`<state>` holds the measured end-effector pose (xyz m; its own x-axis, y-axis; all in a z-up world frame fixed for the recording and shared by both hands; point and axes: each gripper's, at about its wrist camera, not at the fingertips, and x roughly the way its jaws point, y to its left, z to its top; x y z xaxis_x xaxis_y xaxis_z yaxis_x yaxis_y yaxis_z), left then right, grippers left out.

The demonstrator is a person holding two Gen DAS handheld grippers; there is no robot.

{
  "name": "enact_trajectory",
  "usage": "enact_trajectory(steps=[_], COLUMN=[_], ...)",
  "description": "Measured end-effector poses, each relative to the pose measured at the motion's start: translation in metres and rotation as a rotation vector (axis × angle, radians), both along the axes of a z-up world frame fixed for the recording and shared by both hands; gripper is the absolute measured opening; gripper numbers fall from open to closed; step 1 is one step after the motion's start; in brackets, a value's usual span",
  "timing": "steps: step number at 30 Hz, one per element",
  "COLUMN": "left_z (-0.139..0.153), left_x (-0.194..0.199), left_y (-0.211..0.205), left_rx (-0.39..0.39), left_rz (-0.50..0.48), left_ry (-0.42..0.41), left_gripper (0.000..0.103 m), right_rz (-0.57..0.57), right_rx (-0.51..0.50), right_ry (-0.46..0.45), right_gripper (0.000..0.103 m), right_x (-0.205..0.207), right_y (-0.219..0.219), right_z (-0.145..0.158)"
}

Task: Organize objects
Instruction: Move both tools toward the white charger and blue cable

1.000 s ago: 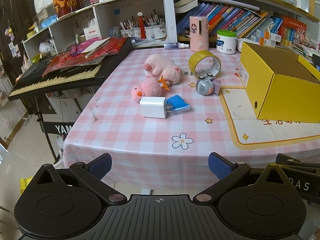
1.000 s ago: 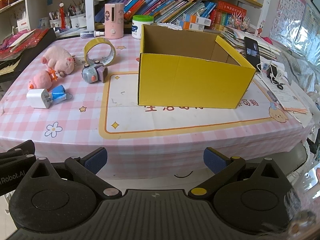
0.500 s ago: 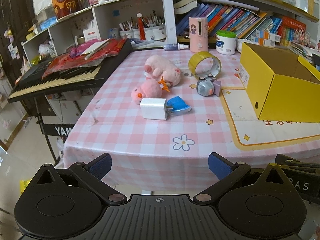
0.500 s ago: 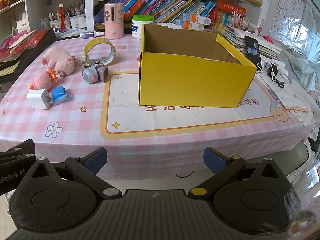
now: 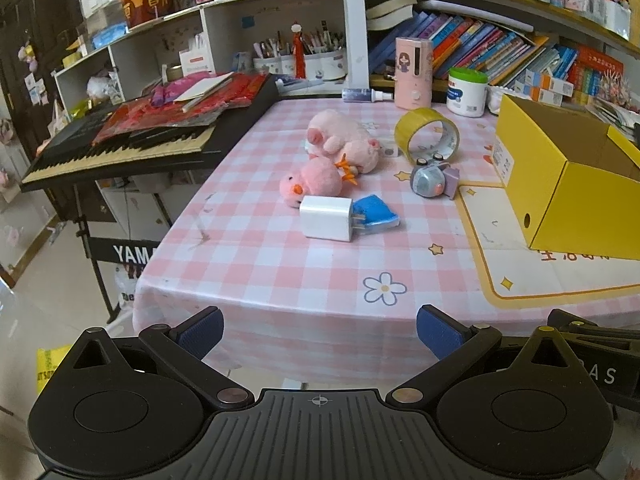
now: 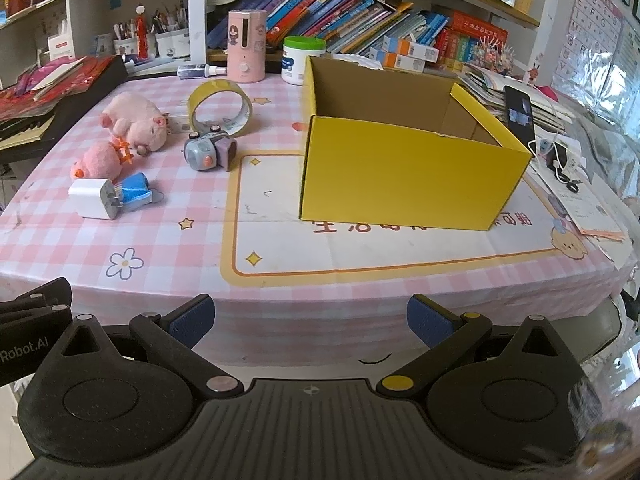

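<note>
1. My left tongs (image 5: 319, 326) stand wide apart and hold nothing, off the near edge of the table (image 5: 280, 272).
2. My right tongs (image 6: 310, 316) are likewise wide and hold nothing.
3. The yellow box (image 6: 408, 168) sits open-topped on the table.
4. To the left of the box, the white charger (image 5: 327, 218) lies flat, long axis across my left view, prongs pointing toward the box and touching the blue packet (image 5: 378, 214).
5. The pink chick (image 5: 314, 182) lies just behind the charger, beak pointing away from the box.
</note>
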<state>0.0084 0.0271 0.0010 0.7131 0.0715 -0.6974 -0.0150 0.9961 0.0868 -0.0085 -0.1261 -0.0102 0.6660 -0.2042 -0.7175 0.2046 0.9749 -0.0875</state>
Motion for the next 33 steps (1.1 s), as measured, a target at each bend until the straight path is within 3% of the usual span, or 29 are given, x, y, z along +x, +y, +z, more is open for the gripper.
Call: enact_trajectory(steps=[24,28,33], left_z=[0.008,0.007,0.006], left_x=[-0.008,-0.009,-0.002], left_y=[0.05,0.057,0.058], left_rx=[-0.089,-0.122,-0.137], left_rz=[0.095,0.105,0.098], left_ry=[-0.024,-0.037,-0.058], left_gripper=[0.103,0.103,0.102], right_rz=[0.127,0.169,0.218], right_rx=[0.022,0.037,0.084], right_ry=[-0.025,-0.038,-0.046], right_gripper=[0.103,0.1,0.09], right_x=[0.013,0.014,0.024], right_y=[0.04,0.046,0.046], right_z=[0.012,0.014,0.012])
